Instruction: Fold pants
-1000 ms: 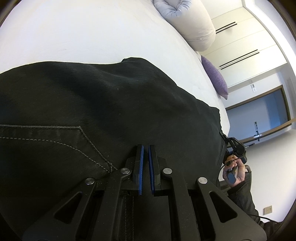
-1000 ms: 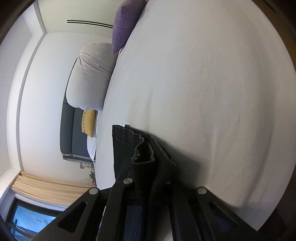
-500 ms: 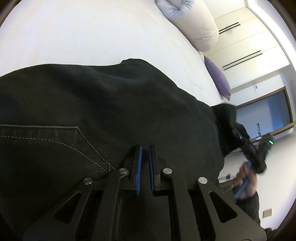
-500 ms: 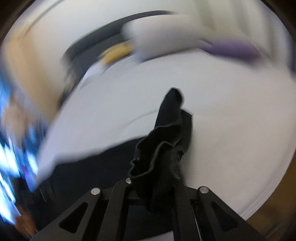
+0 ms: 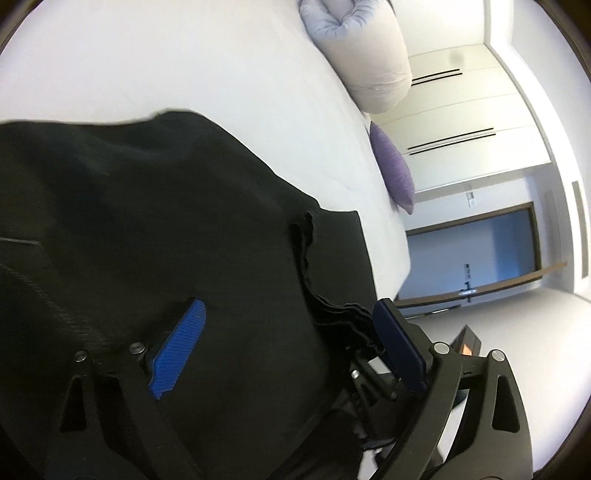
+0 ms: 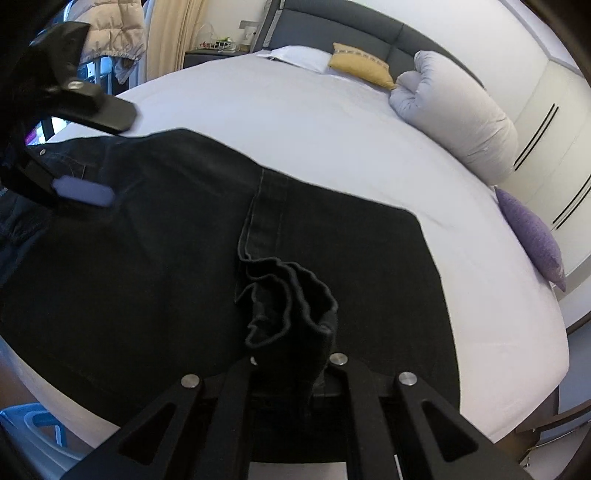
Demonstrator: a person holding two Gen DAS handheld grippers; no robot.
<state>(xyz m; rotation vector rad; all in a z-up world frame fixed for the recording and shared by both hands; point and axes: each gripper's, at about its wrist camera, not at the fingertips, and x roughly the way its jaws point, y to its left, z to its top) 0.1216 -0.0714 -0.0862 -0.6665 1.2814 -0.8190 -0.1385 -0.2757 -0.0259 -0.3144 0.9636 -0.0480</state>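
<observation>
1. The black pants (image 6: 155,266) lay spread across the near part of the white bed (image 6: 314,122); the fabric filled the lower left of both views.
2. The right gripper (image 6: 291,354) was clamped on a bunched hem (image 6: 291,295) of the pants; the fingers stood narrow, mostly hidden by the cloth gathered between them; the hem lay folded over onto the rest of the garment.
3. The left gripper (image 5: 291,347) had its jaws opening, the blue fingers (image 5: 181,347) spread wide; the pads pressed on nothing, with the pants lying under and between them.
4. In the right wrist view the left gripper (image 6: 88,151) showed at ten o'clock, above the waist end of the pants.
5. A rolled grey duvet (image 6: 458,118) lay at two o'clock on the bed; a purple cushion (image 6: 532,236) at three o'clock; a yellow cushion (image 6: 362,68) at twelve o'clock by the grey headboard (image 6: 369,29).
</observation>
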